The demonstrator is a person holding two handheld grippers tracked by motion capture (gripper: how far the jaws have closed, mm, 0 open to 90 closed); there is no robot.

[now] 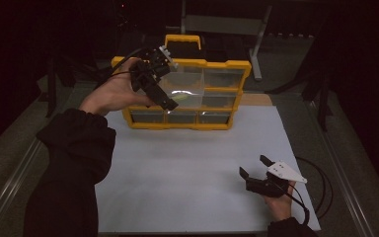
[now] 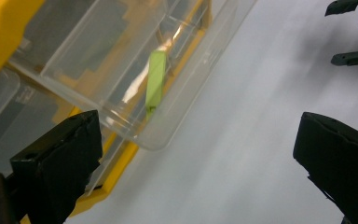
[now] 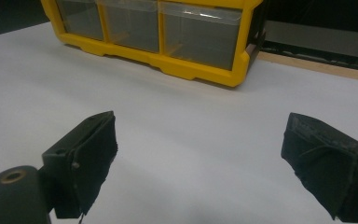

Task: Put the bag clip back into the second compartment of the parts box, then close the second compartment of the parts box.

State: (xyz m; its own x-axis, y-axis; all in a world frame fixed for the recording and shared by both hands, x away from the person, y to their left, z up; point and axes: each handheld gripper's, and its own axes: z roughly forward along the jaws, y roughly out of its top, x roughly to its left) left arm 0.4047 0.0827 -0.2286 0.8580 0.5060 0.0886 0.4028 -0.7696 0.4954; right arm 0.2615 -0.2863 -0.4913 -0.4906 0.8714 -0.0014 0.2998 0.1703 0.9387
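i'm holding my left gripper spread wide just short of the pulled-out clear drawer, so the green piece lying inside ahead of its jaws stays reachable, while my right gripper is idling open over the white mat.

My sleeves were black; both grippers black with padded jaws, black cables trailing, grey three-cornered plate lower right.
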